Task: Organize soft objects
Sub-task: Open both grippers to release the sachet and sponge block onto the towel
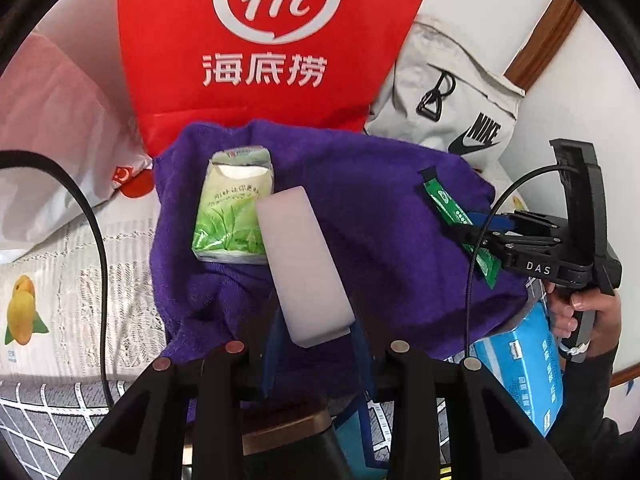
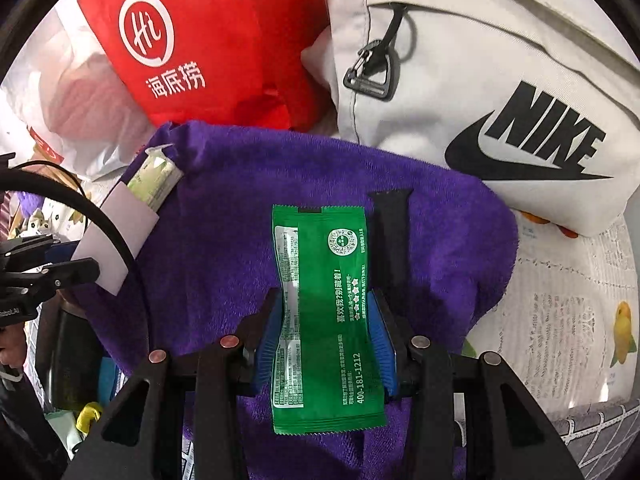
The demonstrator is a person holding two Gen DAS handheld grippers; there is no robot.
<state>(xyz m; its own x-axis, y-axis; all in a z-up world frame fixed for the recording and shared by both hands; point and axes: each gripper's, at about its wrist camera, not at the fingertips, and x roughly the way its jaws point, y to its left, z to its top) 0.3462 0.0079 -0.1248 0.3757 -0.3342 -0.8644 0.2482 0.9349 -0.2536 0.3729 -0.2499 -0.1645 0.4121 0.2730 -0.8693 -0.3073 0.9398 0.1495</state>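
A bed with a lemon-print cover [image 1: 60, 280] fills the lower left of the left wrist view. A red bag [image 1: 260, 40] stands at the top centre, and a grey Nike bag [image 2: 500, 80] sits upper right in the right wrist view. A purple towel [image 1: 360, 184] is bunched across the middle of both views. A blue tissue box [image 1: 528, 368] shows at the lower right, partly under the towel.

On the towel, left of centre, lies a green tissue pack [image 1: 228, 208].

The left claw [image 1: 316, 344] grips a pale pink block [image 1: 304, 264] at its near end, pads closed against it. The block's long axis runs from bottom centre up and slightly left, its far end touching the tissue pack.

The right claw [image 2: 326, 336] is clamped on a green sachet [image 2: 324, 316], squeezing it at the waist. The sachet's long axis runs straight up the frame, along the fingers.

Both items appear to be mid-placement over the towel. The next move likely calls for lowering each onto the towel and opening the claws gently.
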